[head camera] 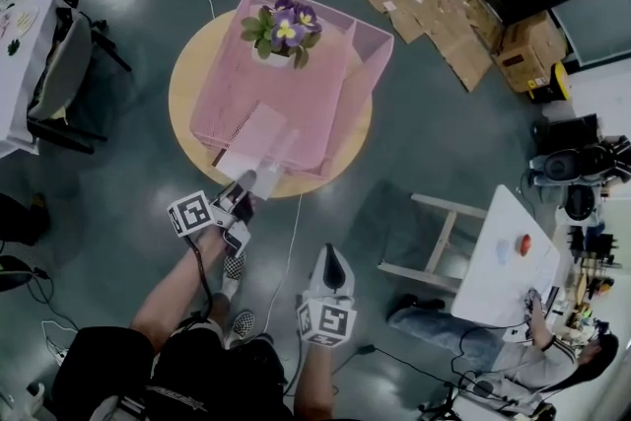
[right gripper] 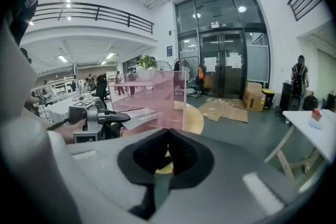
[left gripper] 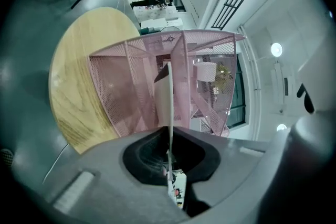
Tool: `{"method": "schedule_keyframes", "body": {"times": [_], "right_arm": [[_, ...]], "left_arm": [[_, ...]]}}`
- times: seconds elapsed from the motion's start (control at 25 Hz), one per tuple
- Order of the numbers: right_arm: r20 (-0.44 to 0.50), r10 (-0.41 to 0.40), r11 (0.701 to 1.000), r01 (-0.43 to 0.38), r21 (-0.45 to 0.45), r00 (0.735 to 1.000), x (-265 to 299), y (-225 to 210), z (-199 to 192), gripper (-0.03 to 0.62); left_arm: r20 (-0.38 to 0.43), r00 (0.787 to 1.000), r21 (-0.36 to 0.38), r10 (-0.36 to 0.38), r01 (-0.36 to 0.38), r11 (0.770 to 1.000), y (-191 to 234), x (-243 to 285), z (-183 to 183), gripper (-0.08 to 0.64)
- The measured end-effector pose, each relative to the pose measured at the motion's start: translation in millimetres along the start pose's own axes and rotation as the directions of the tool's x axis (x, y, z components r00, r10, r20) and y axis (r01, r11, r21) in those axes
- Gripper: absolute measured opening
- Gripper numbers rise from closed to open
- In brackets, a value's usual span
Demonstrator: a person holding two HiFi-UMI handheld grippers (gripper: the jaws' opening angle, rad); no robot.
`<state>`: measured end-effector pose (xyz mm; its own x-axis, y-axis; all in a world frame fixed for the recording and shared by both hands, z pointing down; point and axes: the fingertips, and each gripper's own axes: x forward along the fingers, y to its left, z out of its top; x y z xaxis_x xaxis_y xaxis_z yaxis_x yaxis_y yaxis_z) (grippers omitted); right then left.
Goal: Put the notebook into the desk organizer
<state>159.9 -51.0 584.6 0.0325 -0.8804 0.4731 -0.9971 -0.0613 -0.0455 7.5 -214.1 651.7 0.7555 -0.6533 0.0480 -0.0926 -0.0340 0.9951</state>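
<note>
A pink mesh desk organizer (head camera: 325,74) stands on a round wooden table (head camera: 187,79), with a potted purple flower (head camera: 283,30) at its far side. My left gripper (head camera: 242,187) is shut on a thin pale notebook (head camera: 254,141) at the organizer's near edge; the notebook's far end lies over the pink mesh. In the left gripper view the notebook (left gripper: 169,102) shows edge-on between the jaws of the left gripper (left gripper: 170,131), pointing into the organizer (left gripper: 131,86). My right gripper (head camera: 333,263) hangs shut and empty over the floor, near the table. Its view shows the organizer (right gripper: 157,97) and notebook (right gripper: 137,119).
Flattened cardboard (head camera: 444,10) lies on the floor at the far right. A white table (head camera: 508,261) with a seated person and a wooden frame (head camera: 434,246) stand at the right. A chair (head camera: 59,84) stands at the left. A white cable (head camera: 288,261) runs off the table.
</note>
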Motion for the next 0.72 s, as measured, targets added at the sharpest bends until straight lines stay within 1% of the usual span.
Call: {"method": "schedule_keyframes", "body": {"times": [0.2, 0.32, 0.4, 0.48, 0.6, 0.72], "right_arm": [[-0.023, -0.003, 1.000, 0.003, 0.010, 1.000, 2.5, 1.1, -10.6, 0.003], [-0.030, -0.002, 1.000, 0.002, 0.012, 1.000, 4.0, 0.1, -13.5, 0.003], [-0.034, 0.000, 1.000, 0.000, 0.012, 0.999, 5.0, -1.5, -14.8, 0.003], [-0.040, 0.001, 1.000, -0.001, 0.014, 0.999, 6.6, -2.7, -18.1, 0.003], [-0.051, 0.004, 1.000, -0.003, 0.014, 0.999, 6.9, -2.3, -22.4, 0.003], [-0.058, 0.009, 1.000, -0.008, 0.011, 0.998, 6.8, -2.4, -24.2, 0.003]], "left_arm": [[0.012, 1.000, -0.003, 0.012, -0.012, 1.000, 10.1, 8.7, 5.9, 0.018], [0.015, 0.997, 0.011, 0.074, -0.074, 0.997, 23.9, 9.6, 8.7, 0.018], [0.022, 0.997, 0.017, 0.075, -0.076, 0.997, 25.6, 13.6, 10.2, 0.018], [0.028, 0.996, 0.006, 0.083, -0.083, 0.997, 28.6, 16.5, 10.3, 0.018], [0.033, 0.989, -0.018, 0.144, -0.143, 0.990, 38.7, 15.0, 9.3, 0.018], [0.037, 0.986, -0.039, 0.162, -0.161, 0.986, 41.7, 16.2, 6.8, 0.025]]}}
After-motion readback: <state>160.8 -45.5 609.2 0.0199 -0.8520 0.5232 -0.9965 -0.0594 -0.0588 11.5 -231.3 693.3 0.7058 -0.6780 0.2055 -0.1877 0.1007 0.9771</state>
